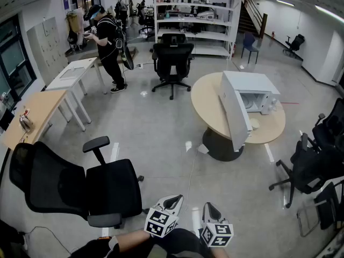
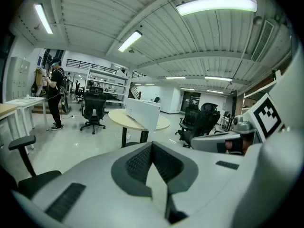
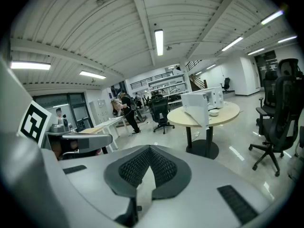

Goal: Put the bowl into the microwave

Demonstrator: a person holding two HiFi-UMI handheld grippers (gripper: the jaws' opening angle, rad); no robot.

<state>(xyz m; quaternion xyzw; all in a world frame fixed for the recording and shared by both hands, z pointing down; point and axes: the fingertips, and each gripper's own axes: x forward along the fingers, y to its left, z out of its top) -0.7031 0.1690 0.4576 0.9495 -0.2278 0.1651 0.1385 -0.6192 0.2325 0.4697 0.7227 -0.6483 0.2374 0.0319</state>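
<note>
Fingers (image 2: 137,164) of the left gripper (image 1: 173,199) and right gripper (image 1: 210,207) are closed together on nothing, well apart from the bowl (image 3: 213,112) sitting on the round desk (image 1: 207,98) just beside the open microwave (image 1: 257,93), whose swung-out door (image 1: 235,114) could get knocked on a careless approach.
</note>
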